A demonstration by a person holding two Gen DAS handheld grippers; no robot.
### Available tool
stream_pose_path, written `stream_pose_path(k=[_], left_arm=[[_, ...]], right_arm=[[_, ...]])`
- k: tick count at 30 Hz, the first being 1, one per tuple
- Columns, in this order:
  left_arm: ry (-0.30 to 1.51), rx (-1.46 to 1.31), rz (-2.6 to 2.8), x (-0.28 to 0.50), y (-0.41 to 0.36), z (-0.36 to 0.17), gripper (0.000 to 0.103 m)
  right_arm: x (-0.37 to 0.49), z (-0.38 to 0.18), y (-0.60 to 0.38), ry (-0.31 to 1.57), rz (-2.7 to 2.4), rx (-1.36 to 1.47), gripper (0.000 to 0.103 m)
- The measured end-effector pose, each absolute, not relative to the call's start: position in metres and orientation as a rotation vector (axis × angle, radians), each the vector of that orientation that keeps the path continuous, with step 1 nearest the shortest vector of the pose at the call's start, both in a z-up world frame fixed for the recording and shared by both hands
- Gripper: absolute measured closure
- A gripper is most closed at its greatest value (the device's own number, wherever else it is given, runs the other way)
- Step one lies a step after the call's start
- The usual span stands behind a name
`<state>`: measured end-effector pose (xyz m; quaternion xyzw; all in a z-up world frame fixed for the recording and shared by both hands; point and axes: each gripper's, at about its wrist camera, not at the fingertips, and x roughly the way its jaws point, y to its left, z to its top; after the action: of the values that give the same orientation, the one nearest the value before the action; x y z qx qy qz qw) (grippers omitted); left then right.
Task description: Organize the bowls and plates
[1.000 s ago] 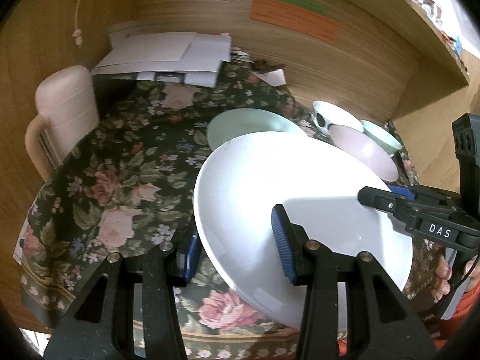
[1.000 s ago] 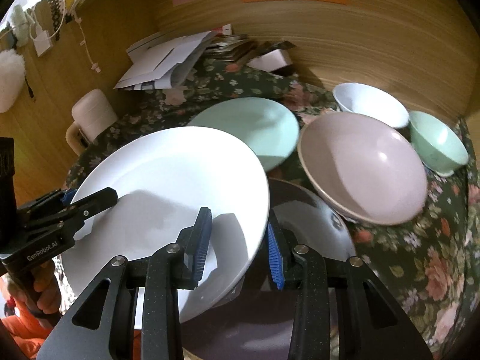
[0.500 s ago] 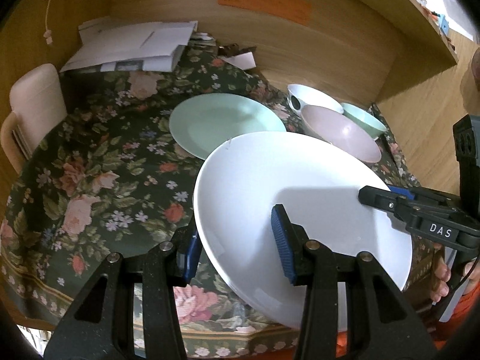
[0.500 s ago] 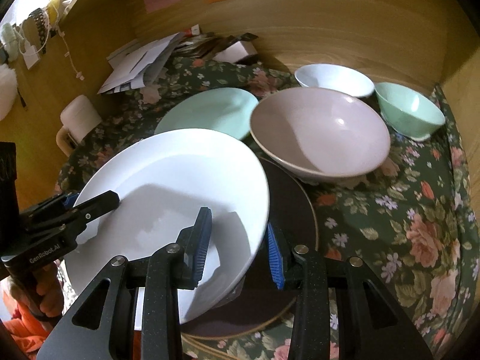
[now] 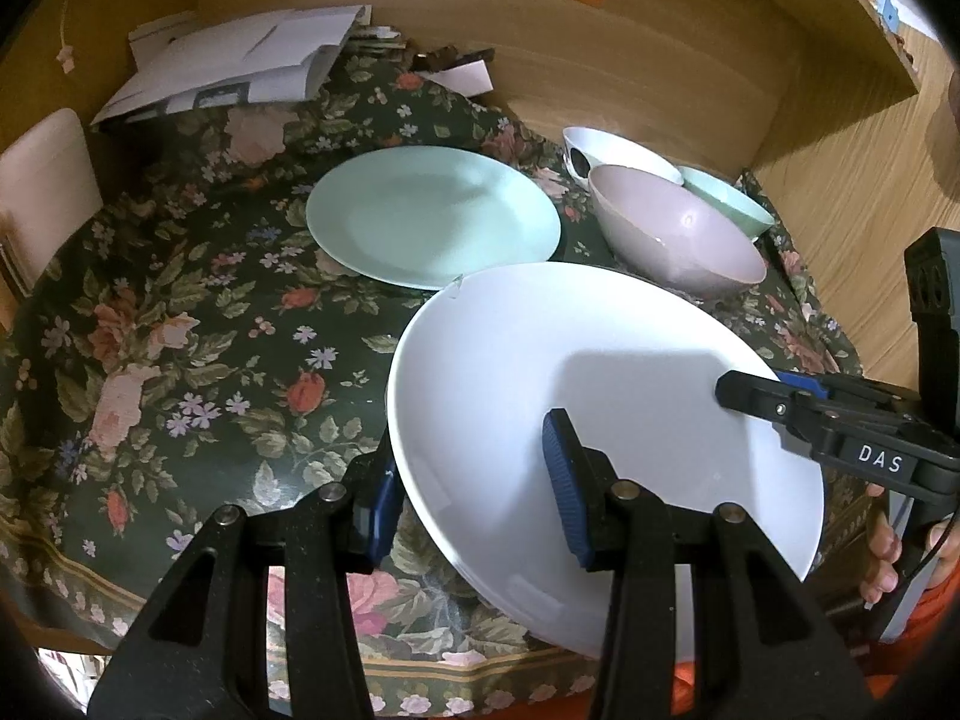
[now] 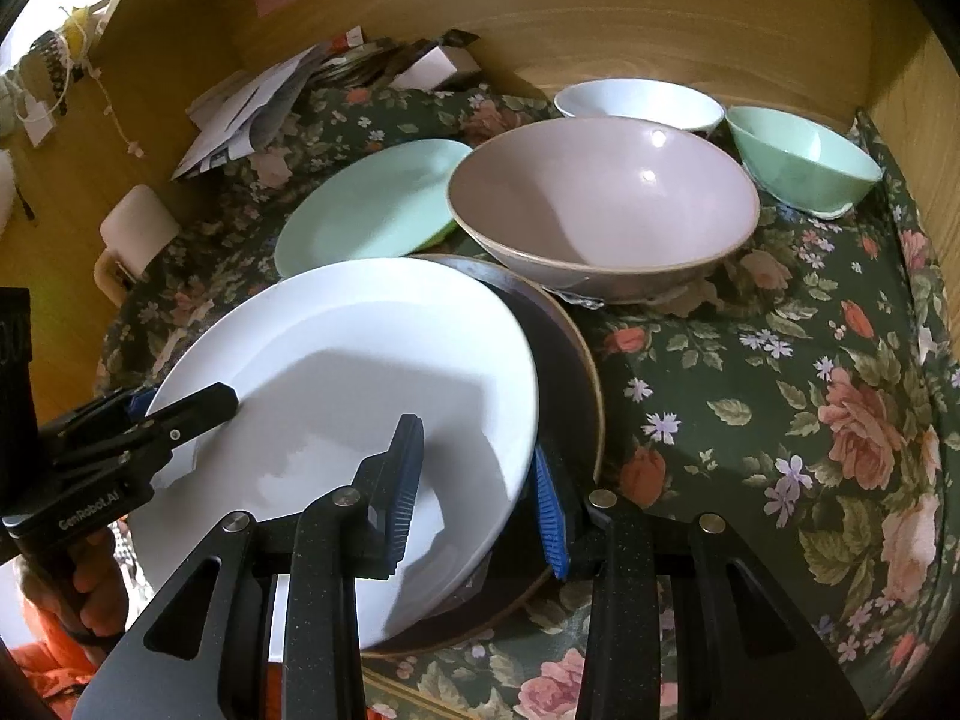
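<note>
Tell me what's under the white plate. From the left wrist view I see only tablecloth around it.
Observer: A dark brown plate lies beneath the white plate, showing past its rim by the right gripper.
Operator: Is that gripper on the rim?
Observer: Yes, it straddles the rim, with one blue pad on top and the other underneath.
Operator: Is the green bowl nested in the pink one?
Observer: No, the green bowl stands beside the pink bowl on the tablecloth.
</note>
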<state>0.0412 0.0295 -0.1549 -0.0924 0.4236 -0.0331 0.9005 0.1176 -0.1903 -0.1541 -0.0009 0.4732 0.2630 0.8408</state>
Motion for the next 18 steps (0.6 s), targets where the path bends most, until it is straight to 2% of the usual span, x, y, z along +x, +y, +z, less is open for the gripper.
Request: stream_pose_path(k=[18], left_arm=[[0.909,-0.195,-0.087,0.055,0.029,-0.166,0.059]], right_arm=[[0.123,-0.157,-0.195,1.019,0.532,0.016,0.071]])
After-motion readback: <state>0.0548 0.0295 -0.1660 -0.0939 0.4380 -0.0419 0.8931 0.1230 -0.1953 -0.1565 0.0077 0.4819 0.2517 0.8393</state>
